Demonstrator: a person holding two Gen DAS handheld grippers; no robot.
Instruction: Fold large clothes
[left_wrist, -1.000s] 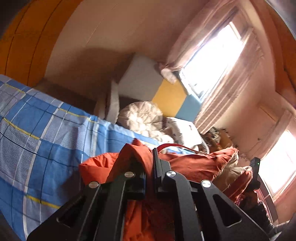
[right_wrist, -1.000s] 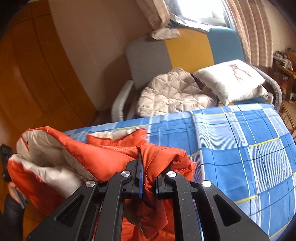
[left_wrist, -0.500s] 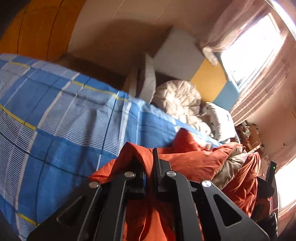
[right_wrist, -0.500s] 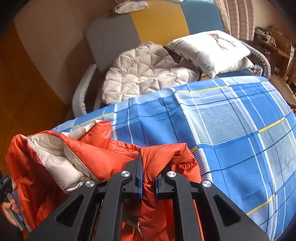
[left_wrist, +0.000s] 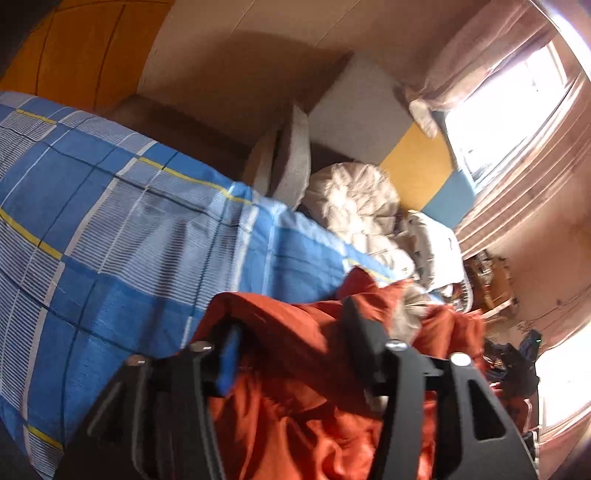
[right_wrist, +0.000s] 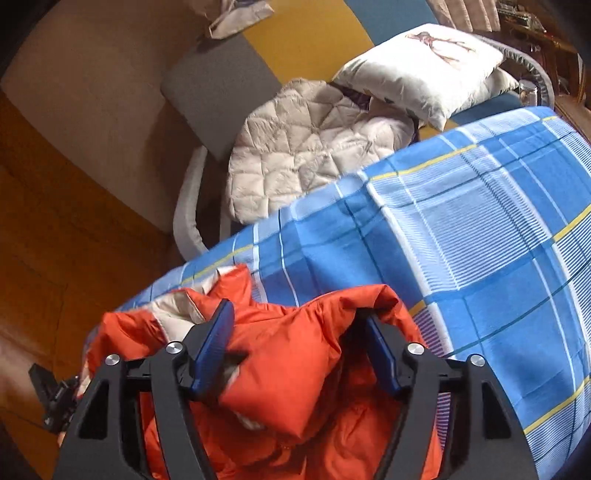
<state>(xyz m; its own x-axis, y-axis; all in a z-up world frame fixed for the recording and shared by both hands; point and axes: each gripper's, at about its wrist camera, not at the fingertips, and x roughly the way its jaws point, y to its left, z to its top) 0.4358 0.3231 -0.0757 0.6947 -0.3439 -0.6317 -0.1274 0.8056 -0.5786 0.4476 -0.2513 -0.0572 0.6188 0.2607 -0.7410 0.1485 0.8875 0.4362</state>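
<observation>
While opening, left claw (left_wrist: 291, 339) and right claw (right_wrist: 299, 343) straddle loose jacket (right_wrist: 295, 354) folds, gripping nothing; jacket heaped on bed (right_wrist: 480, 240), near edge, directly below both.

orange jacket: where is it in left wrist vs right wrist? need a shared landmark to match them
Left wrist: orange jacket fills the bottom centre and right, lying between the opening jaws of the left gripper.
Right wrist: jacket sits bottom centre-left, between the opening jaws of the right gripper.
Shared landmark: beige quilted cushion beyond the blue plaid sheet.
</observation>
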